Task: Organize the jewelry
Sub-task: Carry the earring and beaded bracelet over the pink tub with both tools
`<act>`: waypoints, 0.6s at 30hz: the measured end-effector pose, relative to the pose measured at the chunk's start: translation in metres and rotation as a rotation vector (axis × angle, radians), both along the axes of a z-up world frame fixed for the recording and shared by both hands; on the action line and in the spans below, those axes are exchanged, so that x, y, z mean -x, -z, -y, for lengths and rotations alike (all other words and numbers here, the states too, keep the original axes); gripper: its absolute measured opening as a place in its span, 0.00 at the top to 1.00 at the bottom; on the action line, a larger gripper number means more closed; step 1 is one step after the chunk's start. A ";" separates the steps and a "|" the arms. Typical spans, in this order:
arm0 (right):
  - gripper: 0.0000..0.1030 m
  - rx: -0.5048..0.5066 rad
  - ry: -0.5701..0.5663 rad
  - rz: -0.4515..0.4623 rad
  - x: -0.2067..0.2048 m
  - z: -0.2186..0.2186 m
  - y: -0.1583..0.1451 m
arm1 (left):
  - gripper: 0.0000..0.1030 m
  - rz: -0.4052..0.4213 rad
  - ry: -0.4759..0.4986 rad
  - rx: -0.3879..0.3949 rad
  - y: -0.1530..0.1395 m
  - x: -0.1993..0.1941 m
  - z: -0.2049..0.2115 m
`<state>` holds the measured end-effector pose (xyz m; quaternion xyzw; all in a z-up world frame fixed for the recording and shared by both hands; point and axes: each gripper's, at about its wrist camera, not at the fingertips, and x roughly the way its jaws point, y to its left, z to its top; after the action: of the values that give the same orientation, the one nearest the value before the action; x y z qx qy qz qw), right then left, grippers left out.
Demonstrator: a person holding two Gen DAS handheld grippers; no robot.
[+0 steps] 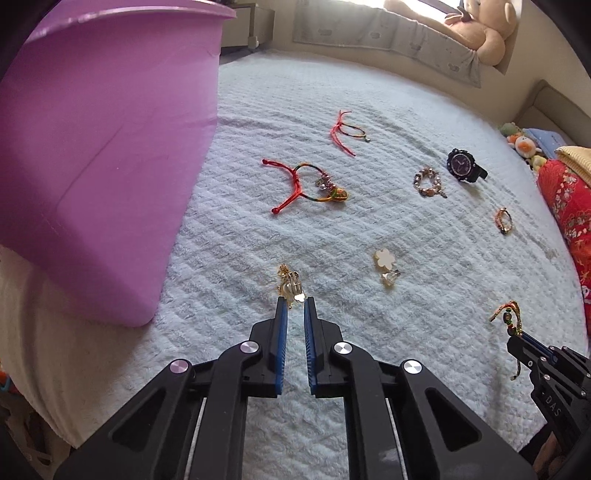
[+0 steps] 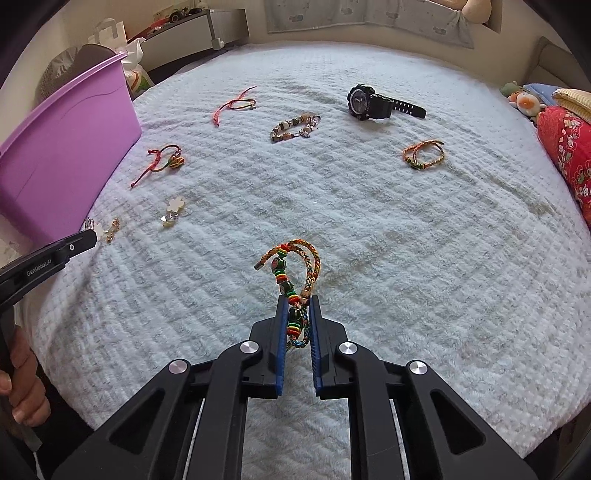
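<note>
the left gripper (image 1: pixel 294 301) has its jaws nearly together, pinching a small gold charm piece (image 1: pixel 290 286) at the fingertips, just off the white blanket (image 1: pixel 369 350). the purple bin (image 1: pixel 103 166) stands close on its left, tilted in the fisheye view, its wall filling that side of the frame.

the right gripper (image 2: pixel 298 300) is clamped on a braided bracelet (image 2: pixel 295 273) with green, red and yellow beads; the cords run down between the blue pads and loop up above the tips. in the left wrist view the same bracelet hangs from that gripper at the right edge.

the rest of the jewelry lies spread over the blanket, each piece apart from the others: a red cord bracelet (image 1: pixel 303 184) with a charm near the bin, a thinner red cord (image 1: pixel 347 131) beyond it, a bead bracelet (image 1: pixel 428 182), a black watch (image 1: pixel 463 166) just beside that, a small woven band (image 1: pixel 504 220) toward the red quilt (image 1: pixel 569 206), and a pale flower clip (image 1: pixel 386 264) near the left gripper. a plush bear (image 1: pixel 480 29) sits on the far ledge.

in the right wrist view a hand (image 2: pixel 22 384) grips the left tool's handle at the lower left.
</note>
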<state>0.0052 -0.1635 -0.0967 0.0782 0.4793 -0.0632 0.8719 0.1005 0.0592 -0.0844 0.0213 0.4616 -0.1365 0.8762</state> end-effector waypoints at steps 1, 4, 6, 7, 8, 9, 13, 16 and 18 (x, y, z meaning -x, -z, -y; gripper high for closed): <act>0.89 0.001 0.001 0.005 0.001 -0.001 -0.003 | 0.91 0.008 0.011 -0.002 -0.005 0.002 0.001; 0.89 -0.004 0.005 0.020 0.002 -0.001 -0.011 | 0.91 0.021 0.039 -0.005 -0.017 0.007 0.005; 0.89 -0.005 0.008 0.033 0.004 -0.001 -0.018 | 0.91 0.029 0.058 -0.002 -0.025 0.009 0.008; 0.89 -0.007 0.010 0.040 0.005 -0.001 -0.021 | 0.91 0.035 0.068 0.000 -0.029 0.011 0.009; 0.89 -0.011 0.013 0.048 0.006 -0.001 -0.025 | 0.91 0.042 0.078 0.001 -0.034 0.012 0.010; 0.89 -0.018 0.015 0.055 0.007 -0.001 -0.029 | 0.91 0.049 0.088 0.001 -0.038 0.014 0.011; 0.89 -0.038 0.025 0.090 0.011 -0.001 -0.047 | 0.91 0.081 0.128 0.011 -0.059 0.020 0.015; 0.89 -0.052 0.029 0.119 0.011 -0.003 -0.062 | 0.91 0.099 0.155 0.016 -0.077 0.022 0.018; 0.89 -0.056 0.025 0.139 0.009 -0.007 -0.073 | 0.91 0.107 0.166 0.019 -0.087 0.021 0.018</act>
<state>-0.0036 -0.1566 -0.0240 0.1129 0.4179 -0.0550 0.8998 0.0790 0.0413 0.0028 0.0584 0.4093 -0.2119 0.8855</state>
